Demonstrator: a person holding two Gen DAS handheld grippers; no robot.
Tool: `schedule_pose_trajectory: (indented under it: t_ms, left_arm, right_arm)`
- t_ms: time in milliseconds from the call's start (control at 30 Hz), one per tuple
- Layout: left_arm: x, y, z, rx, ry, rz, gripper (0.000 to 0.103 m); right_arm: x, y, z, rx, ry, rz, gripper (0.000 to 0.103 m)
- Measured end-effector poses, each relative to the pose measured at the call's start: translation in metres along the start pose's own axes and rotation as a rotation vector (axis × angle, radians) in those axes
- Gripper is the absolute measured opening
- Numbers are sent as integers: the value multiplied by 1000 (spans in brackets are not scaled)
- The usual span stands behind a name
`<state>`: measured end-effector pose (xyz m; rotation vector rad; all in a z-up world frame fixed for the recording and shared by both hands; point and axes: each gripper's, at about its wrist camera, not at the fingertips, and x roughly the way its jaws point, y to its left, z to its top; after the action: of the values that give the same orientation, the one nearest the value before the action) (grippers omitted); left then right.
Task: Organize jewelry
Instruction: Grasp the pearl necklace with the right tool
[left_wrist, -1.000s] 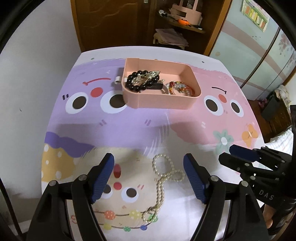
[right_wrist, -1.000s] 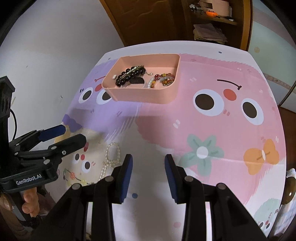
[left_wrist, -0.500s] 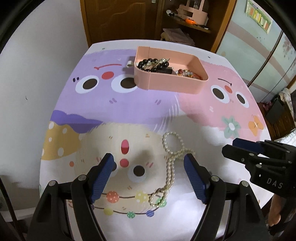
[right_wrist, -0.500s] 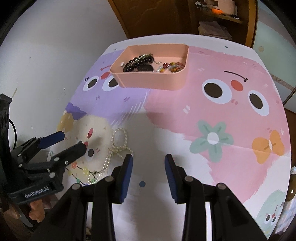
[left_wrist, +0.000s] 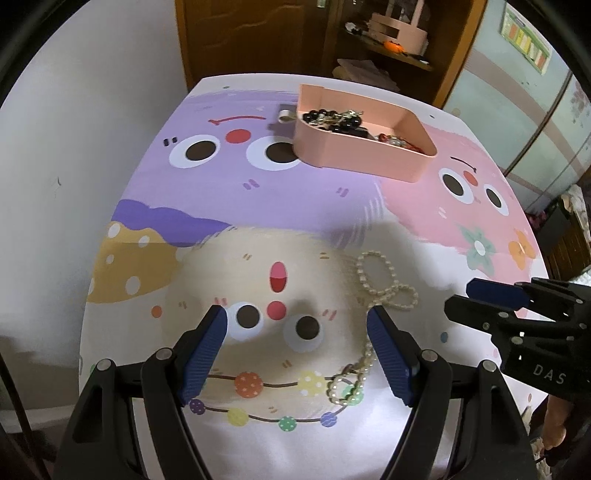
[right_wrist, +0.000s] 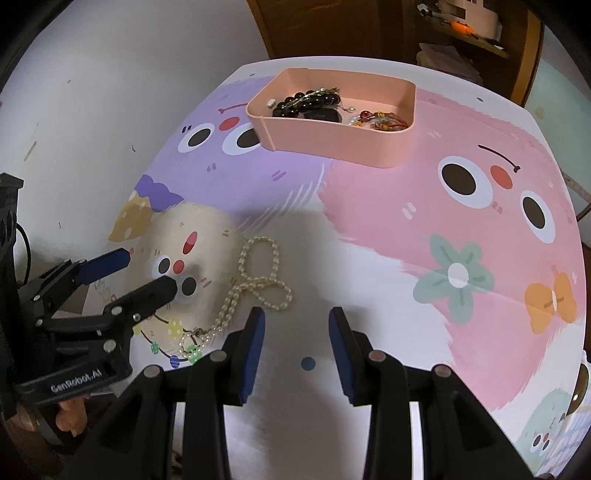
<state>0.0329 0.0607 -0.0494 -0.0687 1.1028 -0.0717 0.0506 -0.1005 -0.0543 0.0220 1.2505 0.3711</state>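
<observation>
A pearl necklace (left_wrist: 384, 291) lies twisted on the cartoon-print table mat, just ahead of my left gripper's right finger; it also shows in the right wrist view (right_wrist: 255, 284). My left gripper (left_wrist: 297, 347) is open and empty above the mat. My right gripper (right_wrist: 297, 336) is open and empty, to the right of the necklace. A pink tray (left_wrist: 369, 155) at the far side holds a black bead bracelet (left_wrist: 325, 118) and other jewelry; the tray also shows in the right wrist view (right_wrist: 332, 144).
A small white ring-like object (left_wrist: 285, 115) sits on the mat left of the tray. The round table's edge (left_wrist: 110, 236) drops off at the left by a white wall. A wooden shelf (left_wrist: 388, 44) stands behind the table.
Both grippers have pulled back and up from the tray toward the near edge. The necklace now sits by the left gripper's right finger instead of between the fingers. Both stay open.
</observation>
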Motion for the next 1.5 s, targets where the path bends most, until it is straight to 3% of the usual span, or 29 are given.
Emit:
schedule_pose_trajectory:
  t_ms: [500,700,900,1033,1233,1433,1467,1500]
  left_arm:
    - [7,38,-16,-103,-9,20,77]
    - [9,46,-17,-127,-7,6,77]
    - [10,54,-16,-141,-7,-5,77]
    - [14,58,-16,-155,4,-14,77]
    - [20,62,-16,-165,23,-24,77]
    - [24,65,-16,-180,37,-27,77]
    - [24,66,-16,-183,39,-28,77]
    - [25,67,-16,-185,40,-29,77]
  right_arm:
    - [22,9,9,-36,46,47,36]
    - [34,27,21,-177,52,-10,36]
    - [43,37,23,-310,114,43,36]
    - [48,37,22,-402,126,-4,37]
    - [56,45,20,-494,127,-55,37]
    - [62,59,26,-528,116,-33,37]
    - [62,60,27,-529,117,-32,36]
    - [62,61,27,-530,115,-27,28]
